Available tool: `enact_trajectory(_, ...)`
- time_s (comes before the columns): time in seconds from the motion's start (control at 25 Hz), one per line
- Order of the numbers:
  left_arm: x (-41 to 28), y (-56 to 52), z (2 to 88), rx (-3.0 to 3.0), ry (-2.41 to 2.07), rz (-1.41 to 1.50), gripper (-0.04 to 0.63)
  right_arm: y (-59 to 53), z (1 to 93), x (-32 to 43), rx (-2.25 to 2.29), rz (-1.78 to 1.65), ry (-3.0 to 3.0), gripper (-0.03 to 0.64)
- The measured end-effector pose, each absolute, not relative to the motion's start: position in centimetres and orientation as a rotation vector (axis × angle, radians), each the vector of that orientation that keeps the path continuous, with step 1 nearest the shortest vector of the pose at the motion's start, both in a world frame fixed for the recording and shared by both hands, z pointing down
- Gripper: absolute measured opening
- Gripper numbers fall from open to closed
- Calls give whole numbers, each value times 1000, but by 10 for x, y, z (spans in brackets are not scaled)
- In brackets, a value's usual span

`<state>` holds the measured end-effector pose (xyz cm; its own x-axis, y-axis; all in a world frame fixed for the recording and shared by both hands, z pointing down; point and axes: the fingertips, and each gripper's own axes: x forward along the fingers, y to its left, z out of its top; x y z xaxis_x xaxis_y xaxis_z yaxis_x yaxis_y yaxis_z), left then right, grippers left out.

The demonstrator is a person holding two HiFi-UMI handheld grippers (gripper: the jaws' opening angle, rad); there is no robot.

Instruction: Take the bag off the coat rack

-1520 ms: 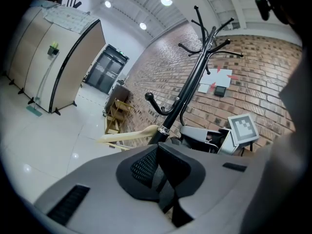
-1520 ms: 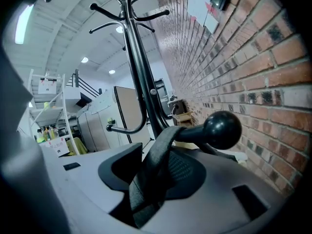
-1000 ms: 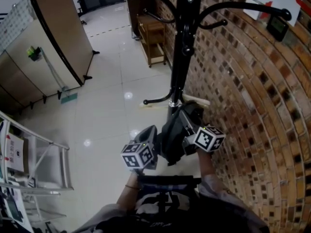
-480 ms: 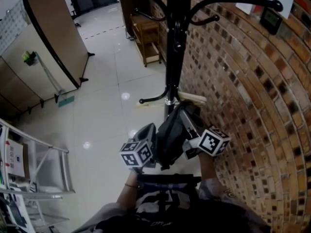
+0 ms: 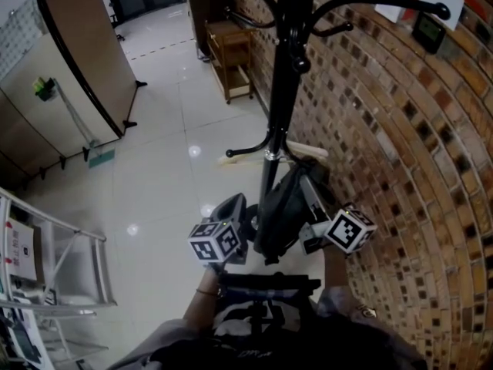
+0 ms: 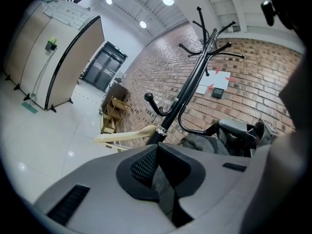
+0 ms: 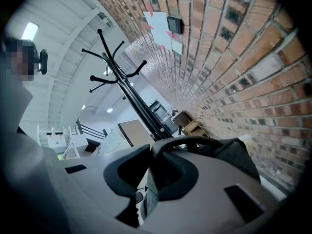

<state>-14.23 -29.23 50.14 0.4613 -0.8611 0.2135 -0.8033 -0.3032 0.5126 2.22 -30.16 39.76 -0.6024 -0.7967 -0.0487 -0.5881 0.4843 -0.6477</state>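
Right gripper view: a fold of the grey bag [image 7: 234, 155] is pinched between the narrow jaws of the right gripper [image 7: 152, 152], its bulk just right of them. The left gripper [image 6: 157, 150] likewise nips grey fabric, and the coat rack [image 6: 171, 115] rises beyond its jaws.

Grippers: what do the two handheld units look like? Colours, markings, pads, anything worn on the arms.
The left gripper and right gripper match: matte grey moulded jaws with dark rectangular slots and black curved pads, mesh-textured on the left one. Each carries a white cube with black square markers: left cube, right cube. No cables show. A thin band circles the person's left wrist.
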Motion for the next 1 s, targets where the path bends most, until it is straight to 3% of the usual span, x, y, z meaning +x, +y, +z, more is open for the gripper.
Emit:
enact_trajectory(0.44, -126, -270, 514, 2173, -1278, -106, 8, -262, 436, 49, -1402, -961, 2288, 43)
enact_trajectory(1.0, -84, -230, 517, 2154, -1308, -108, 8, -207, 475, 71, -1349, -1117, 2351, 44)
